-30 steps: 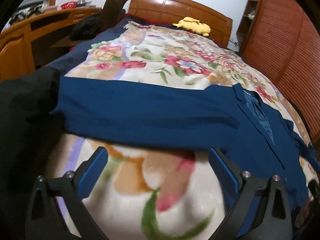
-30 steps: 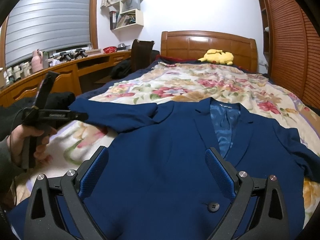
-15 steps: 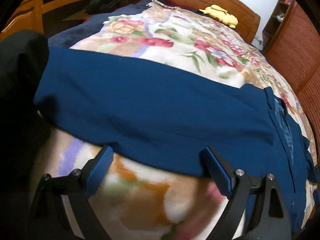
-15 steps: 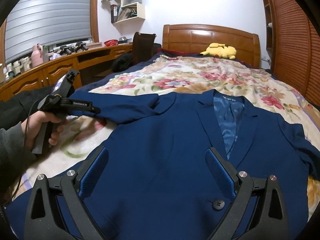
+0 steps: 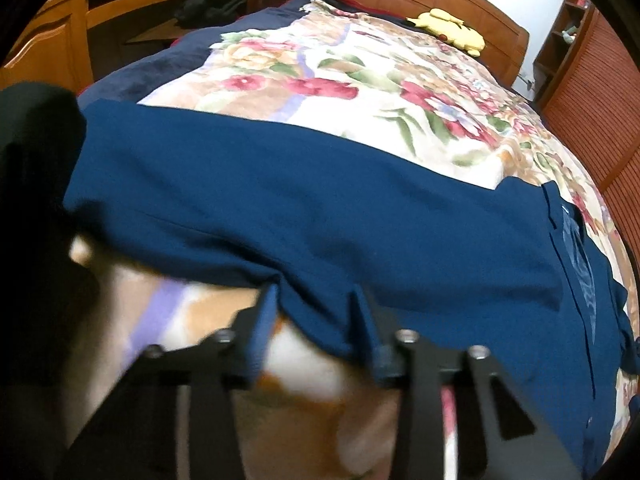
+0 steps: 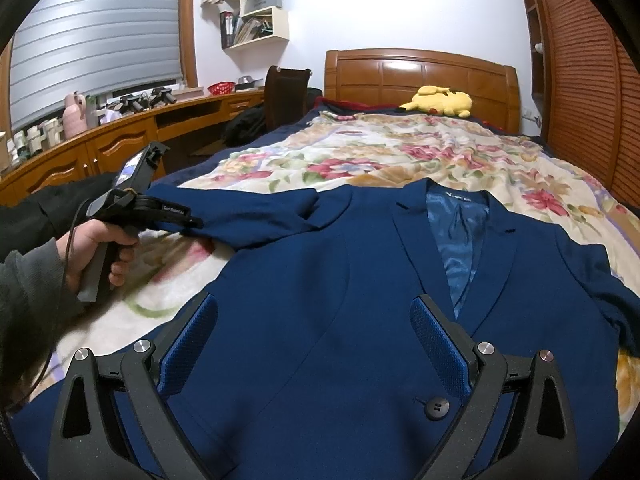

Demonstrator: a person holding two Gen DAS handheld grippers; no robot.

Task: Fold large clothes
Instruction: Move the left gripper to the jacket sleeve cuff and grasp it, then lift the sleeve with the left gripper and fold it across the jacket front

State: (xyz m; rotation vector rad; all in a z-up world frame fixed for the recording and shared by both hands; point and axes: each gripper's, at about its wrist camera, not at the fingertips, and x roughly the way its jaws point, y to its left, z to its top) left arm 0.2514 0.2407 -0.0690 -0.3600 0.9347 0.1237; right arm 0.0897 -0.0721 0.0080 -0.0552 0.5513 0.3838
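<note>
A navy blue suit jacket [image 6: 328,280] lies face up on the floral blanket [image 6: 400,152], collar toward the headboard, shiny blue lining showing at the neck. Its left sleeve [image 5: 280,208] stretches out sideways. My left gripper [image 5: 314,312] has its jaws narrowed around the sleeve's lower edge, with cloth between the pads; it also shows from the side in the right wrist view [image 6: 192,222]. My right gripper [image 6: 314,336] is open and empty, hovering over the jacket's lower front near a black button [image 6: 436,408].
A yellow plush toy [image 6: 440,100] lies by the wooden headboard [image 6: 420,72]. A curved wooden desk [image 6: 100,148] with clutter and a chair [image 6: 286,96] run along the left. Louvred wardrobe doors [image 6: 580,80] stand at the right. Dark clothing [image 5: 32,160] lies at the bed's left edge.
My left gripper moved forward onto the sleeve's lower edge and closed from wide open onto the cloth. The right gripper stayed open, barely shifting over the jacket front.
</note>
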